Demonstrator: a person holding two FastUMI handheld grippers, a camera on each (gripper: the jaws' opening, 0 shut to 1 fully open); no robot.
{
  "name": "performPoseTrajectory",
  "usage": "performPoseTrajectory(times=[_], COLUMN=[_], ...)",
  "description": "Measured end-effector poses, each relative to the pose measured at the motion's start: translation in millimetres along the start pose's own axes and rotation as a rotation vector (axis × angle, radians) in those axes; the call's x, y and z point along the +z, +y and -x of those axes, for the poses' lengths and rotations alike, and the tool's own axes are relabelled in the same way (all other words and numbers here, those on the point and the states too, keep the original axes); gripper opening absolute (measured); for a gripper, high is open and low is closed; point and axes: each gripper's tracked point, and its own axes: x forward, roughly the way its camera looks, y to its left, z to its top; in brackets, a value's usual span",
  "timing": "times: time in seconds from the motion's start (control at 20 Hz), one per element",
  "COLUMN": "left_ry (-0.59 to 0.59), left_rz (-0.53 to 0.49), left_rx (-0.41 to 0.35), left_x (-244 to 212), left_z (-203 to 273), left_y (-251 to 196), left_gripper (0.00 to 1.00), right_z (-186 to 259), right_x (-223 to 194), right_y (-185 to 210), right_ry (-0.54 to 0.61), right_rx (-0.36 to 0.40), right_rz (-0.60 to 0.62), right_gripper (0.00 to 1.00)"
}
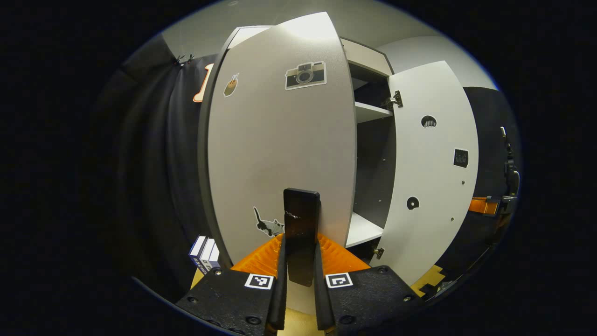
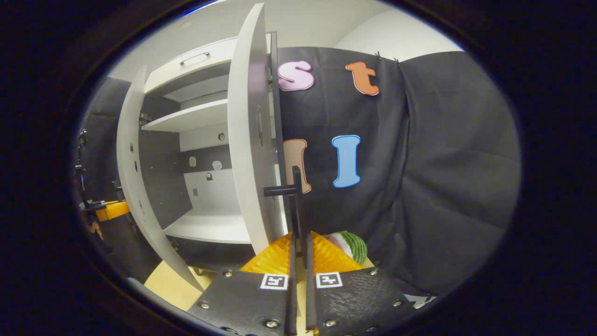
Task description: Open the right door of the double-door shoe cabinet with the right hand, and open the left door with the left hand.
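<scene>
Now mid-swing on both doors: left gripper [image 1: 298, 261] clamped on left door's black handle [image 1: 301, 219], right gripper [image 2: 298, 252] pinching right door's handle [image 2: 295, 196], both doors ajar, wider pulls probably needed.

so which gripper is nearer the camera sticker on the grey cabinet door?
Left. The left gripper grips that grey door's black handle below the camera sticker; the right gripper clamps the other door's handle.
</scene>
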Motion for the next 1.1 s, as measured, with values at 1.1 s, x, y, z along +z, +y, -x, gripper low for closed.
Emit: performPoseTrajectory(times=[1.1], left_ry=[0.039], left_rz=[-0.016], left_rx=[0.336], left_x=[-9], left_z=[69], left_y=[128], left_gripper=[0.01], right_z=[-2], right_x=[-1], right_y=[1], right_ry=[-0.009], right_rx=[0.009], right_rz=[-0.024], right_gripper=[0.08])
